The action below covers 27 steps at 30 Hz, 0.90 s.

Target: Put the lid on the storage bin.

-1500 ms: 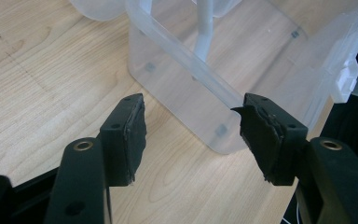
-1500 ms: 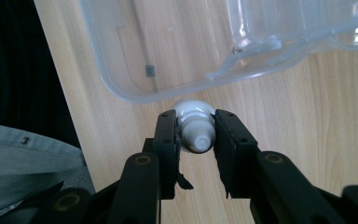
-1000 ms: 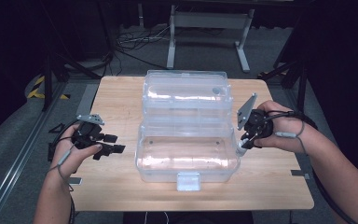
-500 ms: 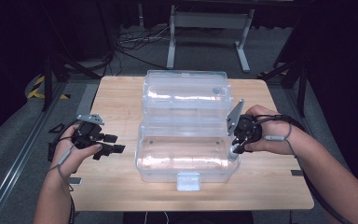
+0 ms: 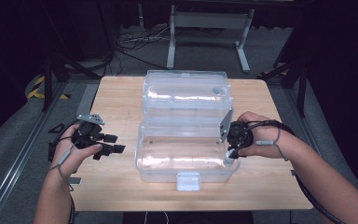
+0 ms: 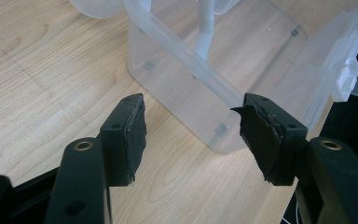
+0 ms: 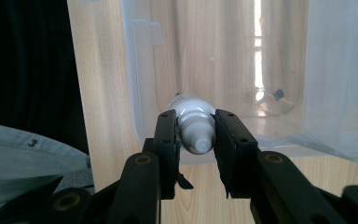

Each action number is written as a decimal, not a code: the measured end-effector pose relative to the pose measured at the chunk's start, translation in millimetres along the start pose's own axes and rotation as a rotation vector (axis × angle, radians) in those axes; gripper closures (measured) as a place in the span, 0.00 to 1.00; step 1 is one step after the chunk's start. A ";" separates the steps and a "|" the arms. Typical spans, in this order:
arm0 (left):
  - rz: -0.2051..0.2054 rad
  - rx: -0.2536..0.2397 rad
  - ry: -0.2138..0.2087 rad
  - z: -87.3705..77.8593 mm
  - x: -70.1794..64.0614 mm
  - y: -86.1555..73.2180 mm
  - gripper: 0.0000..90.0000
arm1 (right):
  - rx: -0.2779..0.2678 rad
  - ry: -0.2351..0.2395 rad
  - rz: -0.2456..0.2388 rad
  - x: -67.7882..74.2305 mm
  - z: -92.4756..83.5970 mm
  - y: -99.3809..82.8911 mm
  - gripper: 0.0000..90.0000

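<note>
From above your side of the table (image 5: 121, 98) you look forward and down on all of it. Your left gripper view sits low and close, facing the box's (image 6: 223, 93) outer wall. Your right gripper view looks into that box (image 7: 223, 56) from just above.

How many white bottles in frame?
1. The white bottle is clamped in the right tool, just over the rim of the open clear box at its right end. More could be hidden behind glare on the plastic.
</note>
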<state>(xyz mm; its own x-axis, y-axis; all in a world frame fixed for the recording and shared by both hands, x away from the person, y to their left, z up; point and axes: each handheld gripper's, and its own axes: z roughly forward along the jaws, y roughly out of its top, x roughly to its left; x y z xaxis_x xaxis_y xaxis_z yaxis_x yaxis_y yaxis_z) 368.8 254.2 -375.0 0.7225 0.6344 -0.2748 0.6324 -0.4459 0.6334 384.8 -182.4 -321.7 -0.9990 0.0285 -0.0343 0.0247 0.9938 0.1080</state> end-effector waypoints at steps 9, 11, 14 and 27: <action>0.000 0.006 -0.002 1.4 0.7 -0.1 0.46 | 0.020 0.022 0.004 -0.9 16.6 0.8 0.79; -0.001 0.007 -0.001 1.9 0.8 -0.1 0.46 | 0.025 0.025 0.003 -1.0 20.5 1.2 0.79; -0.004 0.008 -0.002 2.3 0.8 -0.2 0.46 | 0.034 0.035 -0.002 -1.0 26.1 2.2 0.79; -0.001 0.017 0.000 3.5 1.1 -0.1 0.46 | 0.070 0.065 -0.011 -2.7 47.5 3.6 0.79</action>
<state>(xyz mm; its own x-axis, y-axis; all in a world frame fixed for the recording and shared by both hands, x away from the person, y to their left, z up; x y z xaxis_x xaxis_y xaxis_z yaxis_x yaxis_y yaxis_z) 370.5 252.6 -377.9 0.7218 0.6349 -0.2755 0.6380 -0.4560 0.6206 389.3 -173.9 -368.4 -0.9995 0.0130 0.0297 0.0141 0.9992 0.0378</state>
